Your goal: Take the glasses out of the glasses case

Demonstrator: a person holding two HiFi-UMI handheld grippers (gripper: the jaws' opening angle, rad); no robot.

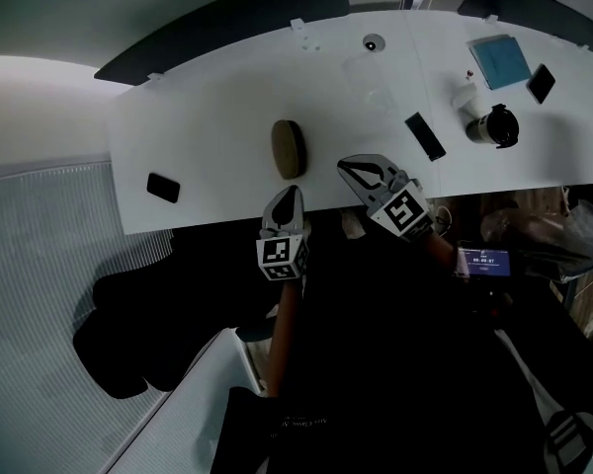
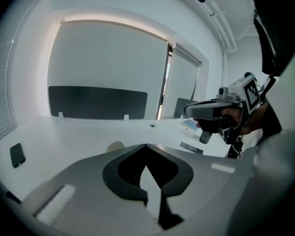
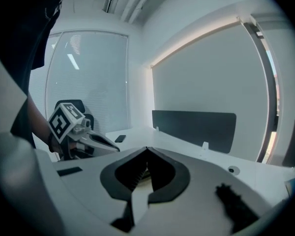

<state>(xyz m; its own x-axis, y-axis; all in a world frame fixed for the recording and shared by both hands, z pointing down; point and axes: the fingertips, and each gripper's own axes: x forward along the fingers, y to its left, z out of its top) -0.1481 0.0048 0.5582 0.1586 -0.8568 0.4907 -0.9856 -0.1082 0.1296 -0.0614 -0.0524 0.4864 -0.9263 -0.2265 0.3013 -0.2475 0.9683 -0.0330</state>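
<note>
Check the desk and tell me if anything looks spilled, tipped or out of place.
Nothing clearly stands out. The glasses case lies closed on the white desk near the front edge; the black phone and blue notebook lie flat, and no spill shows. Whether the dark cup at the right stands upright is unclear.

Glasses case (image 1: pixel 288 149) on table (image 1: pixel 217 136); left gripper (image 1: pixel 293 192) before it, right gripper (image 1: pixel 348 168) right of case.
</note>
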